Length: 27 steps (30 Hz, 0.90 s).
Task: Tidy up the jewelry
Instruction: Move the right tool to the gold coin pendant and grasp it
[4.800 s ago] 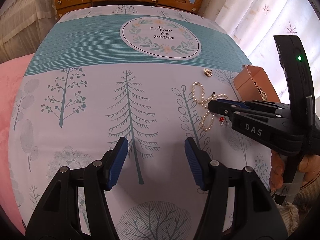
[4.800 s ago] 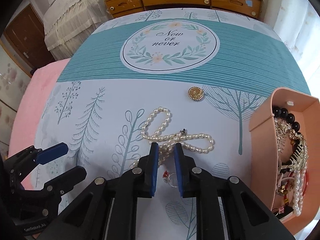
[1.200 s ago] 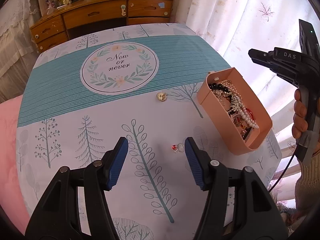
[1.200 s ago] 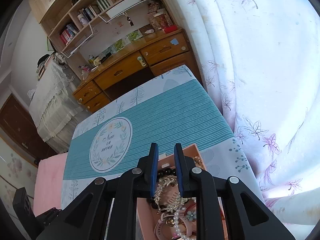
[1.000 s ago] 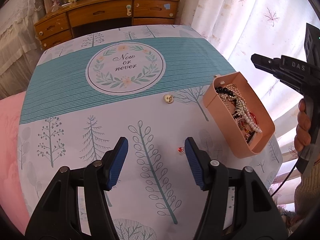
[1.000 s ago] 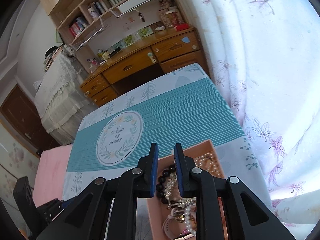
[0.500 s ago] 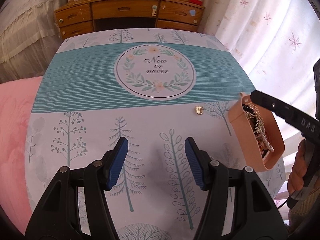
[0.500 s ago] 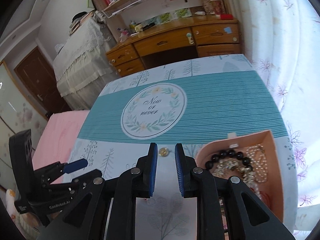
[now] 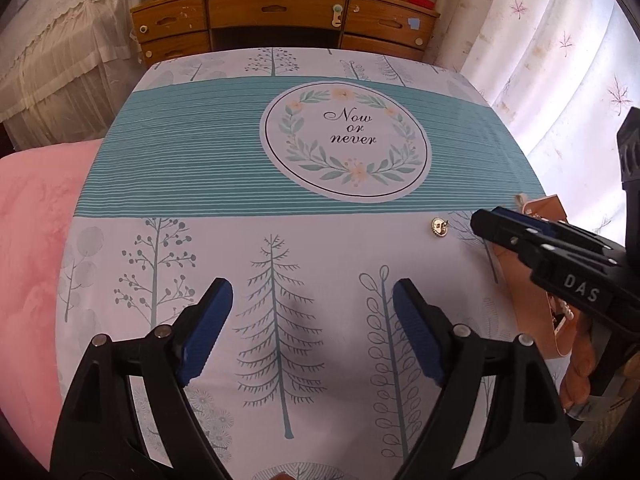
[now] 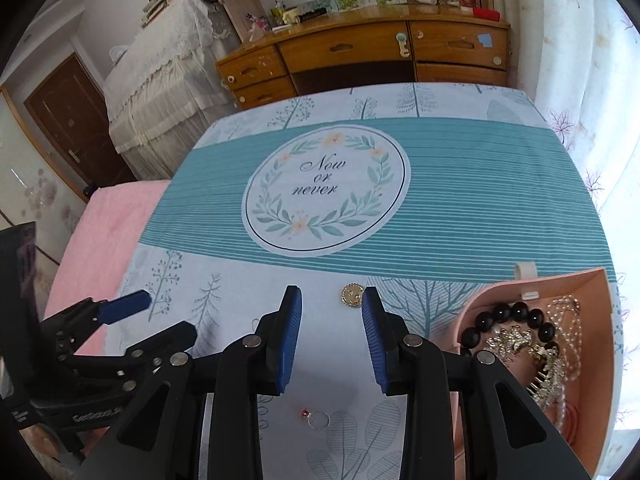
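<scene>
A small round gold brooch lies on the printed tablecloth, just beyond my open right gripper; it also shows in the left wrist view. A thin ring with a red stone lies on the cloth below the right fingers. A pink box at the right holds black beads, pearls and a comb; its edge shows in the left wrist view. My left gripper is open and empty above the cloth. The right gripper shows there from the side, near the brooch.
The tablecloth covers a table with a round "Now or never" print. A wooden desk with drawers stands behind it. A pink blanket lies at the left. Curtains hang at the right.
The right gripper has come down from over the pink box toward the cloth and its jaws have opened near the brooch. The pearl necklace is in the box. The left gripper has shifted left.
</scene>
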Tool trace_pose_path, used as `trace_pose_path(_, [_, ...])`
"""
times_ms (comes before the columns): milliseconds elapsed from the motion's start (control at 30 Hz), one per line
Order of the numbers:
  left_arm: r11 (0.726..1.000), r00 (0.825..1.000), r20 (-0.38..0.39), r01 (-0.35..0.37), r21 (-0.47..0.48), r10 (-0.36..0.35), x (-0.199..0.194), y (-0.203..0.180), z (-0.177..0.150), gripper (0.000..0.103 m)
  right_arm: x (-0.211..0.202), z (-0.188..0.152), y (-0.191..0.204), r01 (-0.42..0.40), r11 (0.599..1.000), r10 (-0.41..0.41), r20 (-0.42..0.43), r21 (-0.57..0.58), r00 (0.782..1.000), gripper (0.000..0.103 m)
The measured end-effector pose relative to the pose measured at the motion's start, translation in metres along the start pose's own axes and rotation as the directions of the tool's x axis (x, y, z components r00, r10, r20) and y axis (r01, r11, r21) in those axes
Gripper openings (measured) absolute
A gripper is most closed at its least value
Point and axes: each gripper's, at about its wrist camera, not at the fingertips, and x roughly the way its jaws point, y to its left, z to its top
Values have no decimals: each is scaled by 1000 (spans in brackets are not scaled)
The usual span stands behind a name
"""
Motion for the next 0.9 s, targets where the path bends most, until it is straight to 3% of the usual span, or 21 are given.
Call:
trace_pose_path(467, [997,1000,-15,-3,-71,2,15,23,-5,82,56,-4,-2,56,998,-58,-99,-19,993,32])
trace_pose_path(833, [996,1000,-18,-8,-84,7,20,26,-2,82,75,-4,8,130,986,-139,-83,-103,987,32])
trace_pose_path(900, [997,1000,-15,-10,-76,9,20,23,-2,82,77,-3,12,155,979,-166,-75,-134,983,26])
